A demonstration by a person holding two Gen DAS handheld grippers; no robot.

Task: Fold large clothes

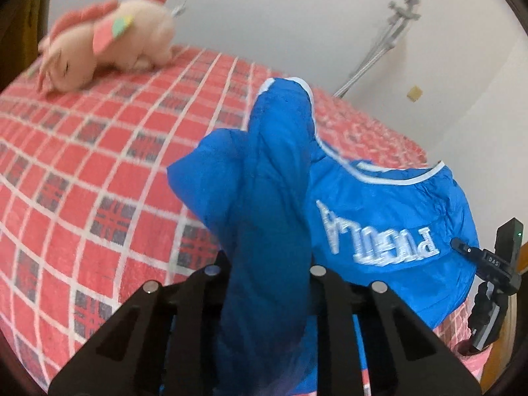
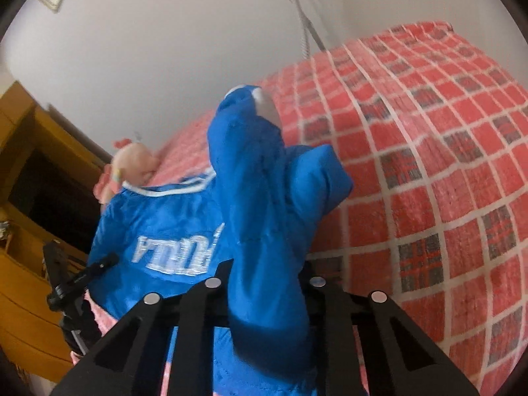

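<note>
A shiny blue garment with white trim and white stitched letters hangs stretched between my two grippers above a bed. My left gripper is shut on one bunched edge of it, and the cloth stands up between the jaws. My right gripper is shut on the other bunched edge of the blue garment. The fingertips are hidden by cloth in both views. The right gripper's body shows at the far right of the left wrist view, and the left gripper's body at the left of the right wrist view.
The bed has a red and white checked cover. A pink plush toy lies at its far corner by the white wall. A metal stand leans on the wall. A wooden cabinet stands beside the bed.
</note>
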